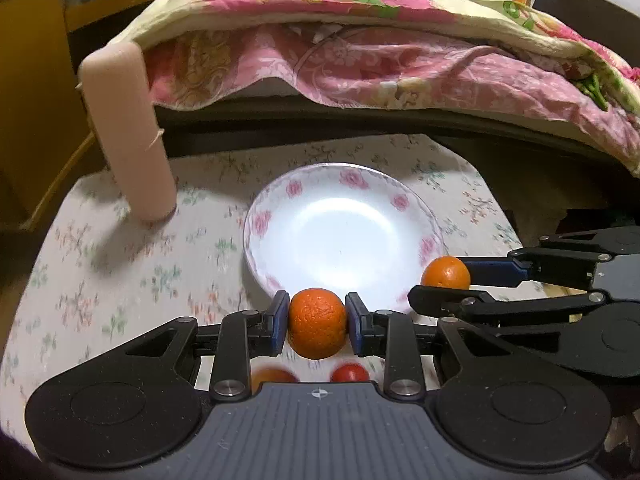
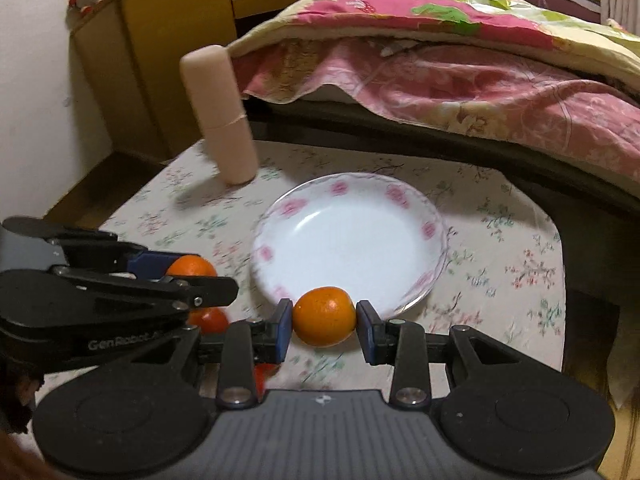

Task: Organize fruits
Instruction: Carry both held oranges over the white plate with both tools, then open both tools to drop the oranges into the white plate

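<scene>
While each of a person's two grippers pinches an orange between blue pads, a white floral plate (image 1: 344, 240) sits empty on the flower-patterned counter (image 1: 120, 264) beside a bed (image 1: 360, 64). Seen from the left wrist, the left gripper (image 1: 317, 326) has its jaws pressed on a rough-skinned orange (image 1: 317, 323) at the plate's near rim, with the right gripper (image 1: 444, 284) reaching in from the right, carrying a smoother orange (image 1: 446, 272). Only this view shows two red fruits (image 1: 350, 373) lying under the left jaws. From the right wrist come details hidden from the other: a yellow cabinet (image 2: 160, 60), a window, and lettering on the left gripper's body. A pink cylinder (image 2: 224, 120) stands upright behind the plate.
</scene>
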Available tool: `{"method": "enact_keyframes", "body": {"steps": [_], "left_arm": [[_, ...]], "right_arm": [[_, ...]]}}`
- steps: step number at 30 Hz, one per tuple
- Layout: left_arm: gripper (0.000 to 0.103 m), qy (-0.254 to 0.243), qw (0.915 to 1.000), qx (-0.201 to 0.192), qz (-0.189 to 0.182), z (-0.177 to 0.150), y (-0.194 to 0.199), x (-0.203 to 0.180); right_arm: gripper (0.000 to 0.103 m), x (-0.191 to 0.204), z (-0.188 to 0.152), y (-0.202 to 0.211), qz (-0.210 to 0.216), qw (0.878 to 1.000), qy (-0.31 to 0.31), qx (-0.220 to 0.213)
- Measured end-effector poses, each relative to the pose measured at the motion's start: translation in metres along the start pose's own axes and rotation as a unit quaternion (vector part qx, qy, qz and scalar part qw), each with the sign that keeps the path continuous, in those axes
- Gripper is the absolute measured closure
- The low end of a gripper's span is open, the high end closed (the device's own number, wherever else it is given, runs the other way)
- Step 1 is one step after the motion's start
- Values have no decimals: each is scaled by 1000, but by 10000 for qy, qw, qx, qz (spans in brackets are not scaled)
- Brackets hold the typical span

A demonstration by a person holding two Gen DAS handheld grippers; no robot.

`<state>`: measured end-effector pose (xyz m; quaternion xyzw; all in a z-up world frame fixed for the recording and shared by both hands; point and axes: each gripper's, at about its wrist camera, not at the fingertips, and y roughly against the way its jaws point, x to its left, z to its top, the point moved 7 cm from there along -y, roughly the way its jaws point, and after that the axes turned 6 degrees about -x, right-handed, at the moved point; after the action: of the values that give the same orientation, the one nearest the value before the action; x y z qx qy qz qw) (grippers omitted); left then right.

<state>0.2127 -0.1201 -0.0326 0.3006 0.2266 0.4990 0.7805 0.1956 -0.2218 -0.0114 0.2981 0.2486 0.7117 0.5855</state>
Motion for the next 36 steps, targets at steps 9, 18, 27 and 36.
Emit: {"method": "enact_keyframes", "body": {"steps": [9, 18, 27, 36], "left_arm": [[66, 44, 9998, 183, 42, 6, -30, 5], [66, 8, 9996, 263, 97, 3, -39, 4], [63, 36, 9995, 299, 135, 2, -42, 7], [52, 82, 9996, 243, 133, 5, -38, 9]], "right_arm": [[68, -21, 7, -39, -61, 9999, -21, 133], [68, -27, 4, -53, -75, 9997, -85, 236], [67, -28, 3, -57, -105, 9995, -170, 251], [67, -31, 4, -56, -170, 9992, -281, 230]]}}
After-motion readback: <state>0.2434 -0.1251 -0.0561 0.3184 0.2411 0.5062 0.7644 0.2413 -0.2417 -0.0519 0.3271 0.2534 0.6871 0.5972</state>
